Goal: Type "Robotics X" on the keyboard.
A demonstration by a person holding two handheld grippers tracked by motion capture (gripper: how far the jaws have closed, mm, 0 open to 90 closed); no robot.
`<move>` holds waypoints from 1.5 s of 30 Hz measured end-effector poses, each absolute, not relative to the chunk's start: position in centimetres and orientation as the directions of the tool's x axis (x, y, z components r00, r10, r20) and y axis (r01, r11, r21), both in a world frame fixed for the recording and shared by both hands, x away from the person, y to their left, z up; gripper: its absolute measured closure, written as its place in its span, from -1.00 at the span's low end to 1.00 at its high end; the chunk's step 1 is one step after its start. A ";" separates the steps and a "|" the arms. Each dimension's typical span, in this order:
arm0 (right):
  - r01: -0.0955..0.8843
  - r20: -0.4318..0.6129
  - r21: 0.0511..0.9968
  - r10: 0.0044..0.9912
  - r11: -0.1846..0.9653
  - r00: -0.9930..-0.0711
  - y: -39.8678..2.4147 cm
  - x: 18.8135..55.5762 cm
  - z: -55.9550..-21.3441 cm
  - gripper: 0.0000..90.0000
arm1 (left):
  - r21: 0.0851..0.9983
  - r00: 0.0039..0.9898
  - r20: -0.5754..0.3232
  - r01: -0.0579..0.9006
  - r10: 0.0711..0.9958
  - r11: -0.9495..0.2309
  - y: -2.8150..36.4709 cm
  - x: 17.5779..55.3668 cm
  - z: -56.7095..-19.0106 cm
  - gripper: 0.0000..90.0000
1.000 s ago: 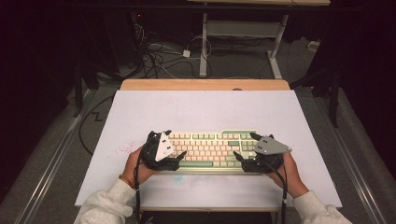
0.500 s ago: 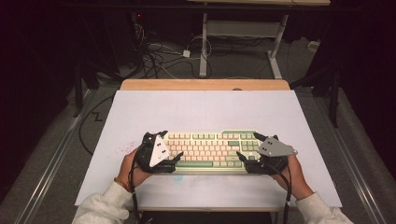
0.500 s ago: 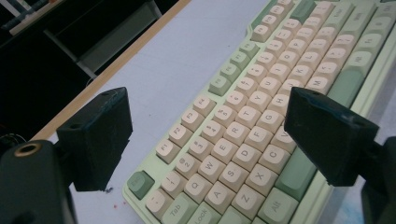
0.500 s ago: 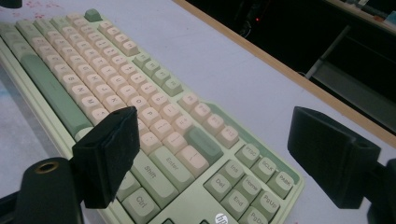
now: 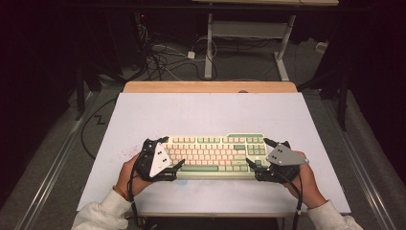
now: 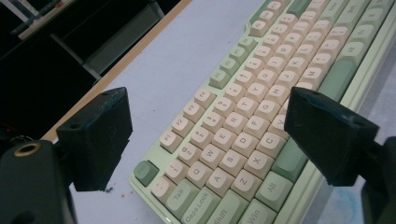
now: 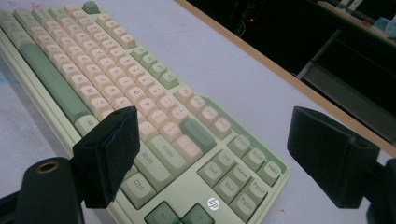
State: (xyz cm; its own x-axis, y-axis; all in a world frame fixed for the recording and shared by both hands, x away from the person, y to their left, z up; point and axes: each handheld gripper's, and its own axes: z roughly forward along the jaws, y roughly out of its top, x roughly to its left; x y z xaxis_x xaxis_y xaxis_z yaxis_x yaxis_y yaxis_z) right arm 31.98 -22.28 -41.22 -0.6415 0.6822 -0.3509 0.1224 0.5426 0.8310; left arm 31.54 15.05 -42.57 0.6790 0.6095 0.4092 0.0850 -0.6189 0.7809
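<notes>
My left fingers (image 6: 95, 137) stand wide apart, one over the bare counter beyond the far edge of the keyboard (image 6: 261, 116) and the other over its near edge, by the long green bar, so the left end of the board lies between them and nothing is pressed yet. My right fingers (image 7: 109, 154) are apart in the same way around the right end, one near the Ctrl and Shift keys, the other past the far corner. In the high view my left gripper (image 5: 158, 158) and right gripper (image 5: 275, 160) sit at the two short ends of the keyboard (image 5: 215, 154), which lies flat toward the near part of the white counter (image 5: 206, 112). I think the danger is in the closing: if a finger comes down on the keycaps and not on the frame, keys may be pressed or a cap may pop off. If one side closes before the other, the board can turn on the smooth surface. A grip on the thin edge alone may slip when I lift, and uneven lifting would tilt it.
</notes>
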 end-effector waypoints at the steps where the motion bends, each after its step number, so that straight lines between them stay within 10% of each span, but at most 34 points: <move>1: 0.121 -0.353 0.831 0.682 0.543 -0.640 -22.3 31.9 -41.2 -0.61 | 0.780 0.679 0.413 0.080 0.606 -0.621 15.1 31.5 -42.5 -0.67; 45: 0.119 -0.384 0.830 0.713 0.545 -0.587 -25.9 29.7 -41.4 -0.61 | 0.770 0.659 0.428 0.092 0.619 -0.631 18.6 29.2 -43.8 -0.68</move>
